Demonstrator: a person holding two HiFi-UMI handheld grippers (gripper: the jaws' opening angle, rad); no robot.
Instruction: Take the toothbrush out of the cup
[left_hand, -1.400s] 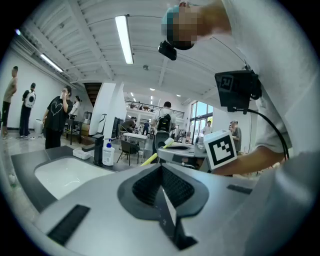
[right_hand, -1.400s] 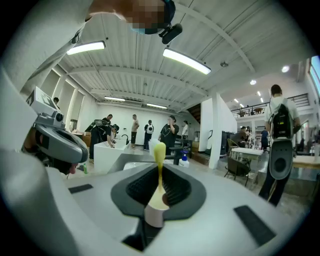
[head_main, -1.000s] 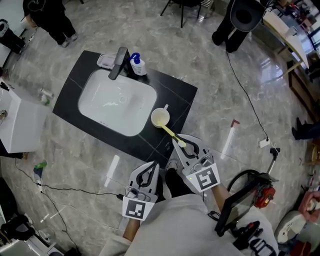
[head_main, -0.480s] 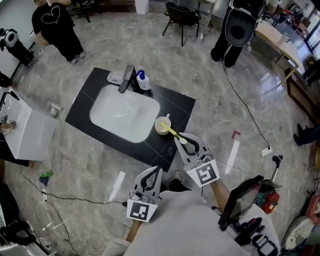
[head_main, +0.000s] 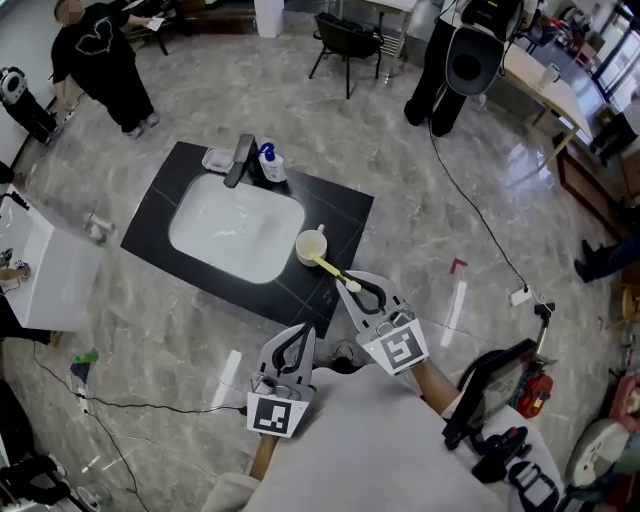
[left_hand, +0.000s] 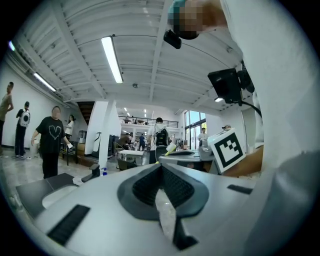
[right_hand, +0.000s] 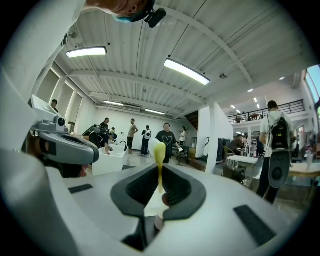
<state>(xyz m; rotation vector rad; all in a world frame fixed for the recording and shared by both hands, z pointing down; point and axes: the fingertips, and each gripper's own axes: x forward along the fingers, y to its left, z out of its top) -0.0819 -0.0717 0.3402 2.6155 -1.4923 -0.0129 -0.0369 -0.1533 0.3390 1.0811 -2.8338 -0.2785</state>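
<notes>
Right gripper (head_main: 352, 287), close to the person's body near the bottom of the head view, is pinching the yellow toothbrush (head_main: 335, 270) by its near end, with the jaws pressed onto the slim handle. Left gripper (head_main: 304, 332) sits at about 7 o'clock from it. Its jaws are pressed together on nothing, and it is the farther of the two from the cup.

From the right gripper, the toothbrush's long axis runs between 10 and 11 o'clock, straight at the pale yellow cup (head_main: 311, 245). The cup stands upright on the black table (head_main: 345, 200), just beside the white sink (head_main: 235, 225) at the basin's 3 o'clock edge. Seen from above, the brush's far end lies over the cup's near rim, so this view alone cannot tell whether the tip is inside the cup or above it.

The right gripper view shows more. There the brush stands out past the jaws with its rounded tip bare against the room and no cup wall around it. Judging by that, the brush looks clear of the cup. The coming move likely means drawing it back toward 4 o'clock, away from the rim.
</notes>
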